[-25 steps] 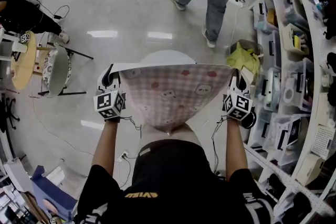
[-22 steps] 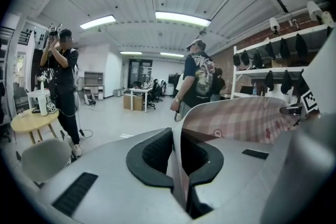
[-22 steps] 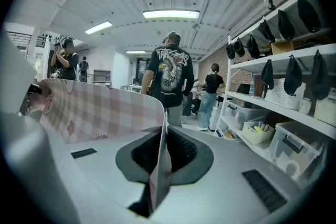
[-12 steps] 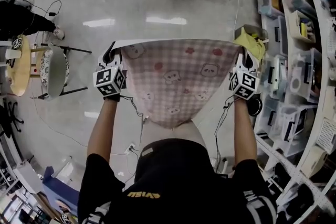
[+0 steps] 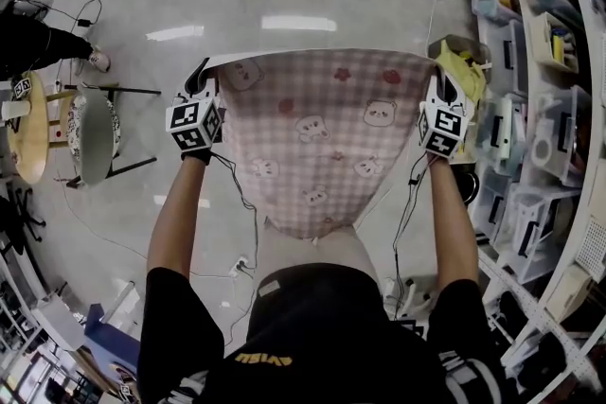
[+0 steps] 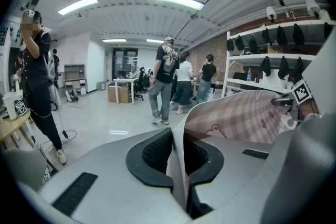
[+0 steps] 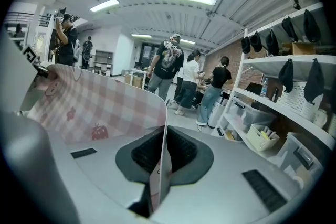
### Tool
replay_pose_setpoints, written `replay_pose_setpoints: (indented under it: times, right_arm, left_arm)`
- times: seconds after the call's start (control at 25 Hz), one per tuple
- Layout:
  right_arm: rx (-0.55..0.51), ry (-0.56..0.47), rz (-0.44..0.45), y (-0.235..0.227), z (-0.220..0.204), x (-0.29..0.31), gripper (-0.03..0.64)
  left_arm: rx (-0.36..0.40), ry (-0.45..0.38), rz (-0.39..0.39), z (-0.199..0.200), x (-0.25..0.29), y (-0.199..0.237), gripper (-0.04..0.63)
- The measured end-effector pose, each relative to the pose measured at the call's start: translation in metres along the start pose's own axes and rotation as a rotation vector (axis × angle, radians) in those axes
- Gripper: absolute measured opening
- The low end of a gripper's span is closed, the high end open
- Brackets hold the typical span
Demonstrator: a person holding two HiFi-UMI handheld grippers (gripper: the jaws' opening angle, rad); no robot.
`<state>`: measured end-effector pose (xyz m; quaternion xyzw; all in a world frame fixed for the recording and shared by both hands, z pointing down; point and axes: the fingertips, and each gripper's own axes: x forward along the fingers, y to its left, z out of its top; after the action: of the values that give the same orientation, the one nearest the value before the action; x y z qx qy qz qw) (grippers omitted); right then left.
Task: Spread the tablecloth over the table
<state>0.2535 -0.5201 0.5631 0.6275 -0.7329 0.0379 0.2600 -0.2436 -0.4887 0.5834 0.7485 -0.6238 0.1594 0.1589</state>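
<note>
A pink checked tablecloth (image 5: 322, 137) with bear and strawberry prints hangs stretched between my two grippers in the head view. My left gripper (image 5: 201, 82) is shut on its far left corner, and my right gripper (image 5: 443, 88) is shut on its far right corner. In the left gripper view the cloth's edge (image 6: 179, 165) runs pinched between the dark pads (image 6: 152, 157). The right gripper view shows the cloth's edge (image 7: 160, 160) clamped the same way, the rest billowing to the left. The table is hidden under the cloth and my body.
Shelving (image 5: 540, 109) with clear bins runs down the right side. A yellow cloth in a bin (image 5: 462, 76) sits close to my right gripper. A round stool (image 5: 90, 132) and small wooden table (image 5: 33, 123) stand at left. Several people (image 6: 168, 78) stand further off.
Both grippers have pushed forward with the cloth, stretching it out further from my body. The person walking ahead has left the head view.
</note>
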Motion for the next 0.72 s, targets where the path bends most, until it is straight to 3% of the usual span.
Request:
replay_pose_setpoints:
  times: [0.24,0.72]
  right_arm:
    - [-0.014,0.023,-0.006,0.015,-0.02,0.051,0.012]
    - [-0.073,0.109,-0.012,0.039,-0.074,0.112,0.012]
  left_arm:
    - [-0.007,0.031,0.007,-0.032,0.048,0.018,0.021]
    - [0.071,0.139,-0.019,-0.099,0.11,0.031,0.02]
